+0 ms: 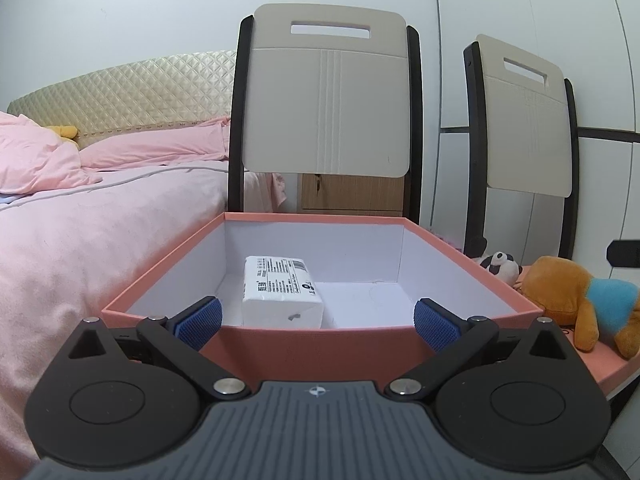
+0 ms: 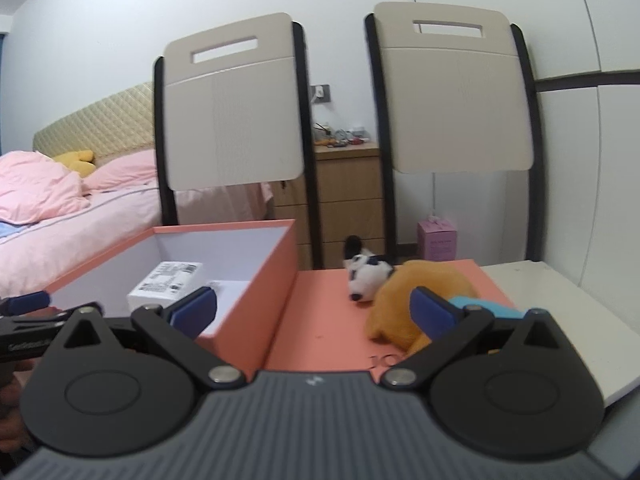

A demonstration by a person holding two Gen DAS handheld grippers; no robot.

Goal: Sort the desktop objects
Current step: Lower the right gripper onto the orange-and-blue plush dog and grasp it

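An open salmon-pink box (image 1: 308, 346) with white inner walls holds a white tissue pack (image 1: 282, 292) printed with black text. My left gripper (image 1: 318, 322) is open and empty, just in front of the box's near wall. In the right wrist view the box (image 2: 276, 280) stands at the left with the tissue pack (image 2: 166, 285) inside. An orange plush dog with a blue shirt (image 2: 424, 300) and a black-and-white plush (image 2: 366, 270) lie on the pink lid (image 2: 320, 320). My right gripper (image 2: 312, 312) is open and empty, its right finger over the dog. The dog (image 1: 580, 304) and the black-and-white plush (image 1: 502, 266) show at the right of the left wrist view.
Two beige folding chairs (image 2: 232, 108) (image 2: 456, 96) stand behind the table. A bed with pink bedding (image 1: 100, 216) lies to the left. A wooden nightstand (image 2: 346, 192) and a small purple box (image 2: 436, 240) are behind. The white table top (image 2: 560, 320) extends right of the lid.
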